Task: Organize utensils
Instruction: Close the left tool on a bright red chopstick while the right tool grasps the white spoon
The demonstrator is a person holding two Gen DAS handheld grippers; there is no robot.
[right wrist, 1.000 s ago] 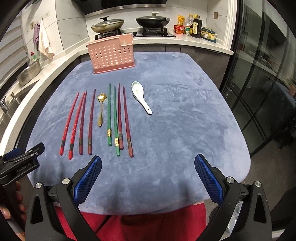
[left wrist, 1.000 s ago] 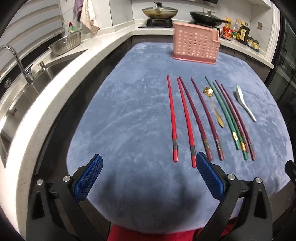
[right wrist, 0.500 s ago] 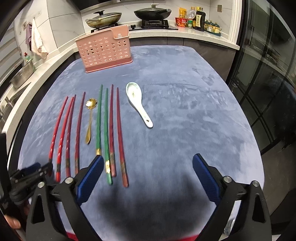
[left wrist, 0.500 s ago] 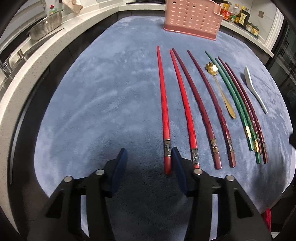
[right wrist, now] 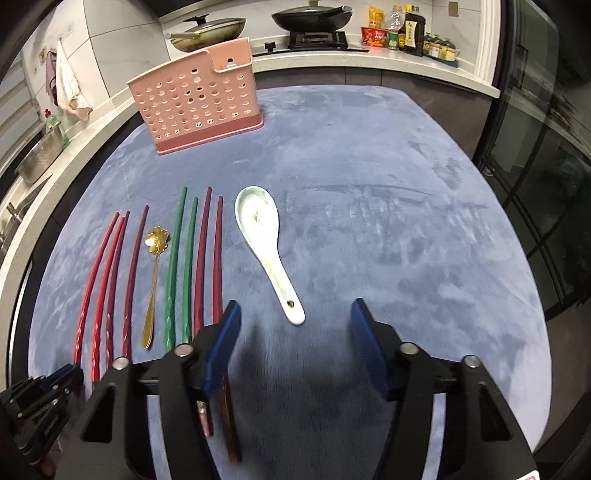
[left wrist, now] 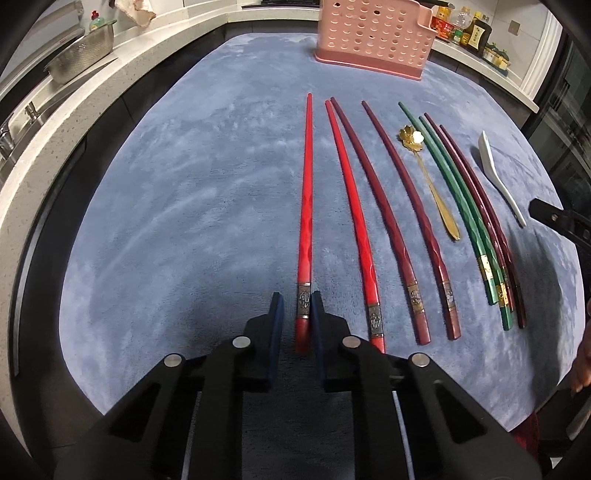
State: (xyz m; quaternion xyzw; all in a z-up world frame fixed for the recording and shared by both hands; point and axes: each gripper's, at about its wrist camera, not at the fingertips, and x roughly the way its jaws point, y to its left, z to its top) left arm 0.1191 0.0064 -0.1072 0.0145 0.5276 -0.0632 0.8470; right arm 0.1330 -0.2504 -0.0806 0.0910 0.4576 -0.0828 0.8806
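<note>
Your left gripper sits low over the blue-covered surface, its jaws drawn in narrow around the butt end of the leftmost bright red chopstick. The right finger is against the metal band; a thin gap shows on the other side, so you cannot call it a firm grip from this view. The chopstick lies flat on the cloth.

Your right gripper has its jaws spread wide with nothing between them, hanging just short of the handle end of the white ceramic spoon. Its left finger covers the near ends of the two dark red chopsticks.

The left view gives you the whole row end to end: red pair, maroon pair, gold spoon, green pair. It clips the top of the pink holder. The right view shows that holder whole, standing upright at the far edge of the cloth, well apart from the utensils, plus the pans on the stove behind it.
</note>
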